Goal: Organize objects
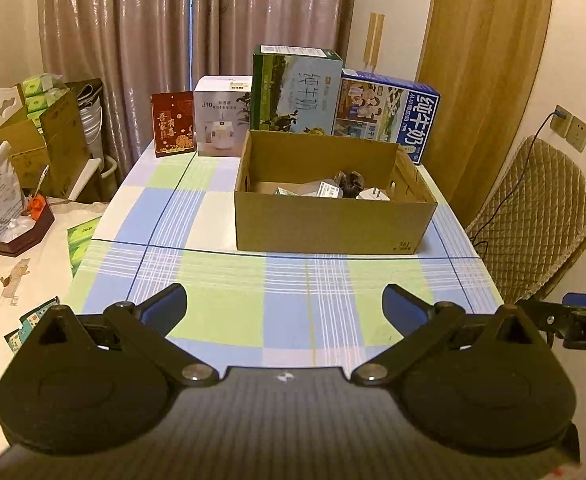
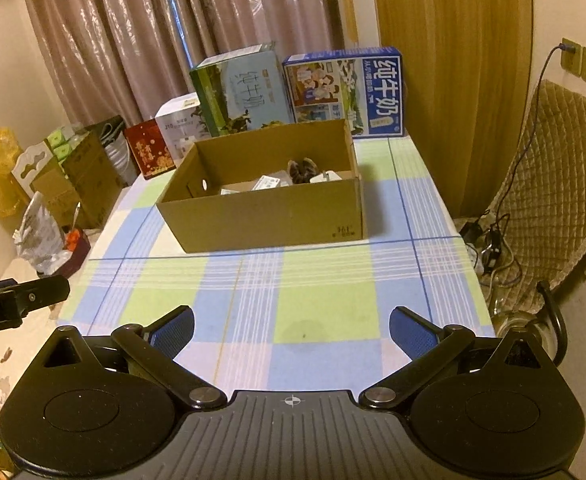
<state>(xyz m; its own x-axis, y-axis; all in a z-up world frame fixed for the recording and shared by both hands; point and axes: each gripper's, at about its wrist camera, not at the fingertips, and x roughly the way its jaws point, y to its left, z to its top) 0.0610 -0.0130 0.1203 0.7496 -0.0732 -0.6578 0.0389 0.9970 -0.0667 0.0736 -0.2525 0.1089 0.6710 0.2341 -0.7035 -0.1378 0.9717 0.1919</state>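
Note:
An open cardboard box (image 1: 329,224) (image 2: 269,220) stands on the checked tablecloth (image 1: 221,280) (image 2: 325,280). Inside it lie several small white packets (image 1: 327,190) (image 2: 269,182) and a dark brown clump (image 1: 351,184) (image 2: 301,170). My left gripper (image 1: 285,304) is open and empty over the near part of the table, well short of the box. The right gripper (image 2: 291,326) is likewise open and empty, also in front of the box. Each gripper shows at the edge of the other's view: the right gripper (image 1: 573,322), the left gripper (image 2: 13,304).
Behind the box stand a red carton (image 1: 173,124), a white humidifier box (image 1: 223,116), a green milk carton (image 1: 295,90) and a blue milk carton (image 1: 387,114). A cluttered side table (image 1: 9,264) is left; a quilted chair (image 2: 553,184) with cables is right.

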